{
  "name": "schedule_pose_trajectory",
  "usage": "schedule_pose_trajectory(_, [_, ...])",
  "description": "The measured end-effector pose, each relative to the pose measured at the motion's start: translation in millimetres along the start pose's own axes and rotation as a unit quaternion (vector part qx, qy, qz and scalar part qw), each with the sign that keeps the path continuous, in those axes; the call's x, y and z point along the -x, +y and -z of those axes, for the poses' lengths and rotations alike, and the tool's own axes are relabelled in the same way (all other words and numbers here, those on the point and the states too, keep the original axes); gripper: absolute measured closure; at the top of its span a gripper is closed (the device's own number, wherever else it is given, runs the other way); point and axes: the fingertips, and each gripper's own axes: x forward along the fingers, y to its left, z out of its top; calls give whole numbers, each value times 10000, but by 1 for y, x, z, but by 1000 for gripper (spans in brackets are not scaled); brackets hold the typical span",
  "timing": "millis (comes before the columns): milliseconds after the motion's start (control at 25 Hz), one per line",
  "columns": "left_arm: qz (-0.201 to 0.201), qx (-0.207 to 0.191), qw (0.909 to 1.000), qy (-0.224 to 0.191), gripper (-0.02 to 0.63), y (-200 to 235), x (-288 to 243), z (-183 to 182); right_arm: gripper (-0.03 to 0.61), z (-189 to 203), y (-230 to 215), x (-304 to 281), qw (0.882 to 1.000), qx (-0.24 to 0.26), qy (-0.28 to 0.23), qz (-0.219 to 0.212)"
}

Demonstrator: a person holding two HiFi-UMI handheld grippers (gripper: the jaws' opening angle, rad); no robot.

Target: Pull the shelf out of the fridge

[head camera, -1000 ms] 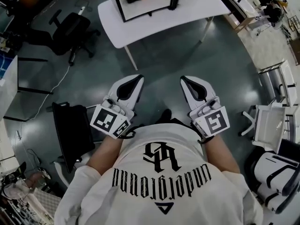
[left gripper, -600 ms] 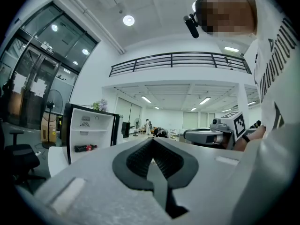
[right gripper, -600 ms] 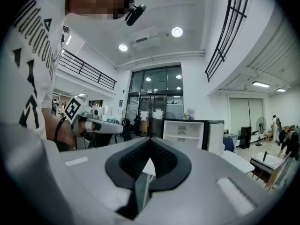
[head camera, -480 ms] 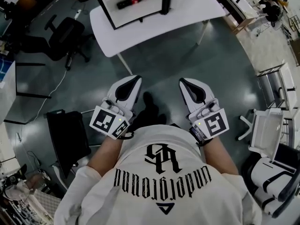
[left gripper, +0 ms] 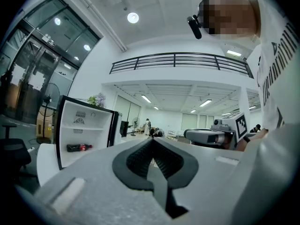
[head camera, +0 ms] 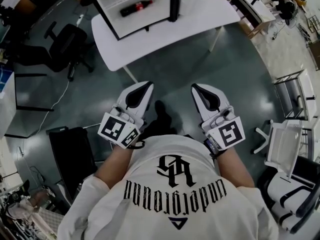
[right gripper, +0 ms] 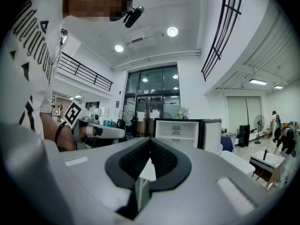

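Grippers closed and empty, well apart from the fridge [head camera: 106,14].
Head view: left gripper [head camera: 145,85] and right gripper [head camera: 197,87] are held side by side at the waist, pointed toward the open fridge. Left gripper view: the shelf [left gripper: 89,129], not made out from above, is seen seated above a bottle [left gripper: 78,147]; jaws pressed together. Right gripper view: jaws likewise pressed together.

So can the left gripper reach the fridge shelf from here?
Probably not yet: the left gripper is by the person's body, a stretch of floor short of the open fridge. Nothing blocks it.
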Motion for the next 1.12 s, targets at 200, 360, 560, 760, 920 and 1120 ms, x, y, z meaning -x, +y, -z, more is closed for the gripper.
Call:
schedule_pose_trajectory(200, [-17, 42, 10000, -52, 607, 33, -29, -6, 577, 4, -25, -36, 10000, -61, -2, -24])
schedule_pose_trajectory(360, [-21, 69, 9999, -87, 607, 67, -57, -14, 577, 3, -47, -78, 9999, -45, 15, -97])
schedule_pose_trajectory(560, [-125, 103, 9998, -98, 607, 125, -77, -25, 577, 3, -72, -140, 9997, -117, 39, -211])
schedule_pose_trajectory(760, [-185, 151, 9997, -73, 606, 173, -89, -36, 577, 4, -85, -196, 9991, -254, 79, -327])
schedule_pose_trajectory(920, [-236, 108, 9996, -83, 607, 197, -98, -45, 577, 3, -92, -226, 9987, -268, 63, -421])
schedule_pose_trajectory(1120, [-337, 99, 9993, -108, 606, 211, -100, -49, 577, 6, -94, -247, 9978, -309, 72, -581])
